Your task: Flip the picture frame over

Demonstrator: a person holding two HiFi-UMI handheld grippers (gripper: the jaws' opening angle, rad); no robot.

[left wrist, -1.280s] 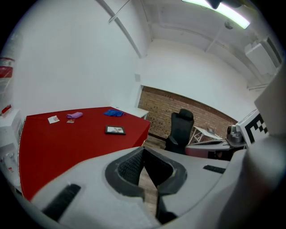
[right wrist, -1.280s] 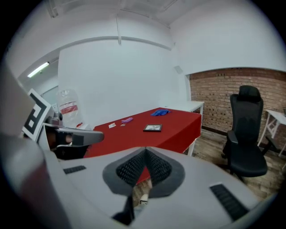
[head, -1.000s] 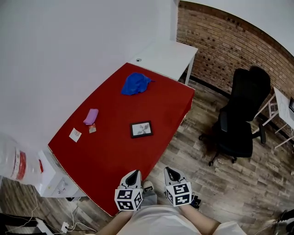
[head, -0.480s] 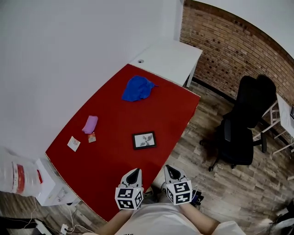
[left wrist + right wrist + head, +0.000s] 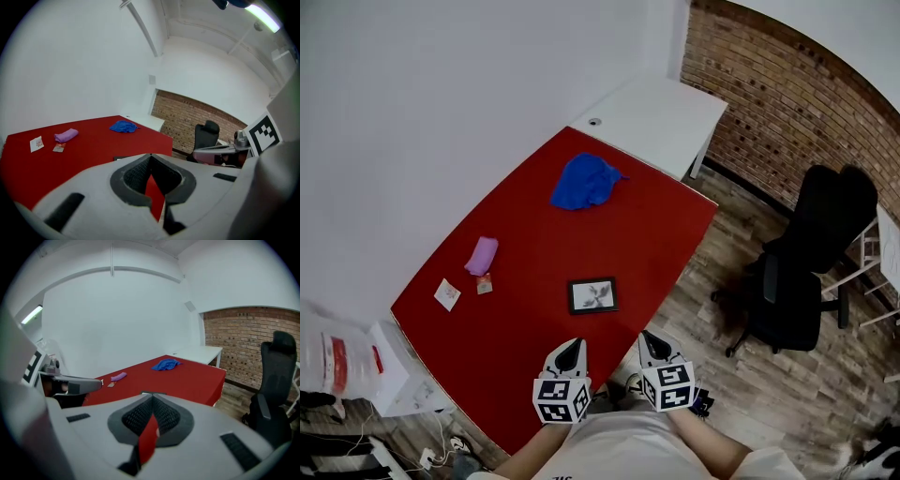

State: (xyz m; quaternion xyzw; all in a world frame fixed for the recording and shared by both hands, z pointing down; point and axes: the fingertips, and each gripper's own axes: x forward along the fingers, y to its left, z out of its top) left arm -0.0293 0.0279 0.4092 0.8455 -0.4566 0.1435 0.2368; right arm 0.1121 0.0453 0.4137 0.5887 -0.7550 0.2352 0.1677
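Observation:
A small black picture frame (image 5: 592, 295) lies picture side up on the red table (image 5: 534, 234), near its front right edge. Both grippers hang short of that edge, in front of the person's body. My left gripper (image 5: 573, 345) is shut and holds nothing. It is just short of the frame and slightly to its left. My right gripper (image 5: 645, 337) is also shut and holds nothing, over the floor to the frame's right. Only a dark sliver of the frame (image 5: 120, 158) shows above the left gripper's jaws (image 5: 150, 156). Likewise a sliver of the frame (image 5: 153, 393) peeks over the right gripper (image 5: 152, 398).
On the table lie a blue cloth (image 5: 584, 181) at the far end, a purple roll (image 5: 482, 255), a small packet (image 5: 485, 282) and a white card (image 5: 447, 294) at the left. A white desk (image 5: 661, 112) adjoins the far end. A black office chair (image 5: 811, 272) stands at the right, a white box (image 5: 394, 384) at the left.
The person has moved up to the table with both grippers, so the frame now lies closer in front of them. Both grippers stayed shut.

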